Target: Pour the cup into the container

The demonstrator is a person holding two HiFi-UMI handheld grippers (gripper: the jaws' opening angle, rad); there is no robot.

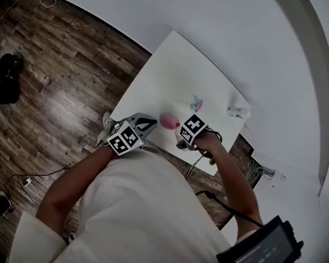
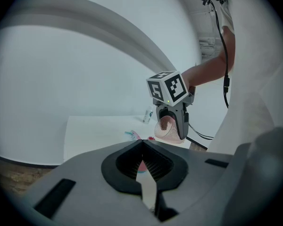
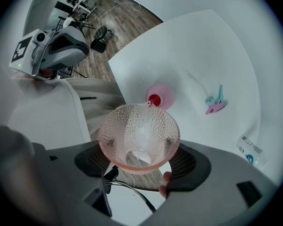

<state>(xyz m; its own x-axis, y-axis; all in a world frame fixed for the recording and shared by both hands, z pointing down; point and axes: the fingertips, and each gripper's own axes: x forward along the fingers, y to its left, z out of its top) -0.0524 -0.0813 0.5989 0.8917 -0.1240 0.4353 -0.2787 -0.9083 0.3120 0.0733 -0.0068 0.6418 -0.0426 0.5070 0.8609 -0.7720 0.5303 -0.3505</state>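
My right gripper [image 3: 139,147] is shut on a pink dimpled glass cup [image 3: 139,133], which is tilted with its mouth toward the table. No liquid shows inside it. Just past its rim a small pink container [image 3: 160,97] stands on the white table [image 3: 203,51] with red showing inside. In the left gripper view the right gripper [image 2: 172,126] holds the cup [image 2: 166,128] above the table's near edge. My left gripper [image 2: 142,150] is shut with nothing between its jaws. In the head view the left gripper [image 1: 151,125] hovers at the table edge, left of the container [image 1: 169,120].
A teal-and-pink clip-like toy [image 3: 215,102] lies on the table beyond the container. A small clear bottle [image 3: 250,149] lies near the table's far right edge. A cable hangs under my right hand. Wood floor [image 1: 55,75] lies to the left and a white wall beyond the table.
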